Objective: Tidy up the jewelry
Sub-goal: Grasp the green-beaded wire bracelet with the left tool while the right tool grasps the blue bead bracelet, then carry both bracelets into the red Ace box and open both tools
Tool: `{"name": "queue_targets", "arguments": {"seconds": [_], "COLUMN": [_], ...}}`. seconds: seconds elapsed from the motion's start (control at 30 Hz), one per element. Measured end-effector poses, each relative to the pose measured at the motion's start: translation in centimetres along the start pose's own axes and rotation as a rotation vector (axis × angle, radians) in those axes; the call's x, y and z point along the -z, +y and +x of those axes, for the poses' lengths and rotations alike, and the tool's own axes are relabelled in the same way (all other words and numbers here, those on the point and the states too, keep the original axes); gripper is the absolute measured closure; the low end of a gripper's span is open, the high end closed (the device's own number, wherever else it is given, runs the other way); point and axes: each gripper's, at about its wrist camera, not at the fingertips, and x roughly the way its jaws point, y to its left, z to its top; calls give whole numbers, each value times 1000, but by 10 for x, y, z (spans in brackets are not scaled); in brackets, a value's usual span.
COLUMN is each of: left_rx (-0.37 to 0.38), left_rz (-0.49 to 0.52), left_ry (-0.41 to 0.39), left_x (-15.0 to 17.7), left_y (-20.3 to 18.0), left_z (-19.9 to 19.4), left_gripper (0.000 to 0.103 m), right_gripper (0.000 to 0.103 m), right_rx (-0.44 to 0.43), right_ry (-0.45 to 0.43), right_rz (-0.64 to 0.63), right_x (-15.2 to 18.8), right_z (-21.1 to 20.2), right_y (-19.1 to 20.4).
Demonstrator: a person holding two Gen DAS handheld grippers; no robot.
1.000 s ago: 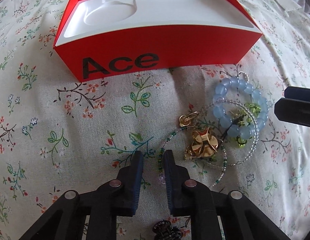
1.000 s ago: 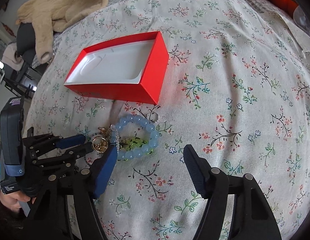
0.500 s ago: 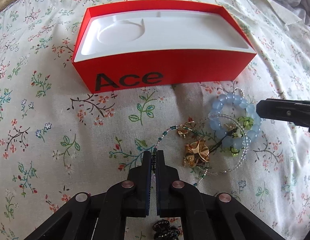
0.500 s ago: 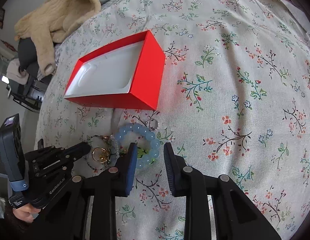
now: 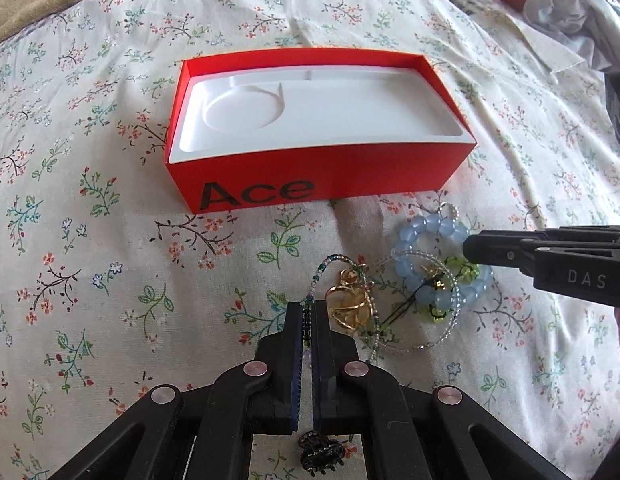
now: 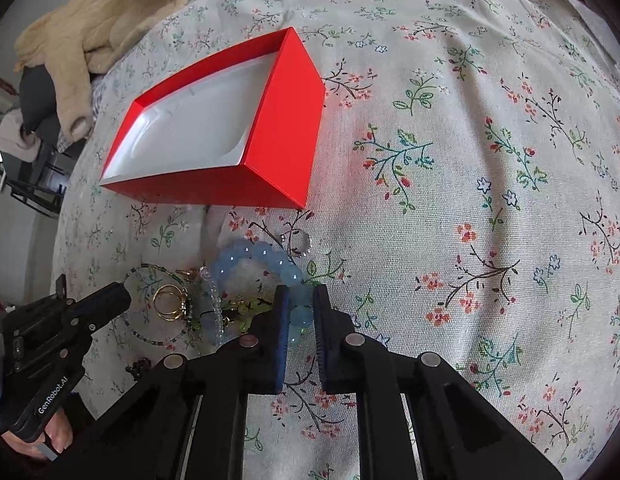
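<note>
The left gripper (image 5: 308,312) is clenched on a thin beaded strand (image 5: 310,322). The right gripper (image 6: 301,308) is closing around the blue bead bracelet (image 6: 265,256). At 12 o'clock from the jewelry, the red box (image 5: 350,184) holds only its white insert (image 5: 334,112).

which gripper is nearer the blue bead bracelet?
Right. The right gripper is closing around the blue bead bracelet's beads; the left gripper pinches a seed-bead strand beside it.
</note>
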Motion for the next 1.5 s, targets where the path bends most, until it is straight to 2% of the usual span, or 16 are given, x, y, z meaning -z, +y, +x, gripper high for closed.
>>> {"name": "queue_targets", "arguments": {"seconds": [0.53, 0.87, 0.93, 1.1, 1.3, 1.43, 1.5], "left_rx": [39, 82, 82, 138, 209, 196, 165], "left_rz": [-7, -26, -31, -55, -117, -161, -166], "left_ry": [-118, -170, -178, -199, -194, -166, -150], "left_x": [-4, -29, -38, -60, -79, -82, -84], "left_y": [2, 4, 5, 12, 34, 48, 52], "left_z": [-50, -61, -60, -55, -24, -2, 8], "left_gripper": [103, 103, 103, 103, 103, 103, 103], "right_gripper": [91, 91, 91, 91, 91, 91, 91], "right_rx": [1, -4, -15, -35, -59, -58, -51], "right_ry": [-141, -211, -233, -289, -341, -357, -360], "right_rz": [-110, -100, -91, -81, -71, -93, -101], "right_x": [16, 16, 12, -3, -30, -48, -56], "right_z": [-63, -97, -106, -120, -122, -111, -101], "right_y": [46, 55, 58, 68, 82, 95, 98]}}
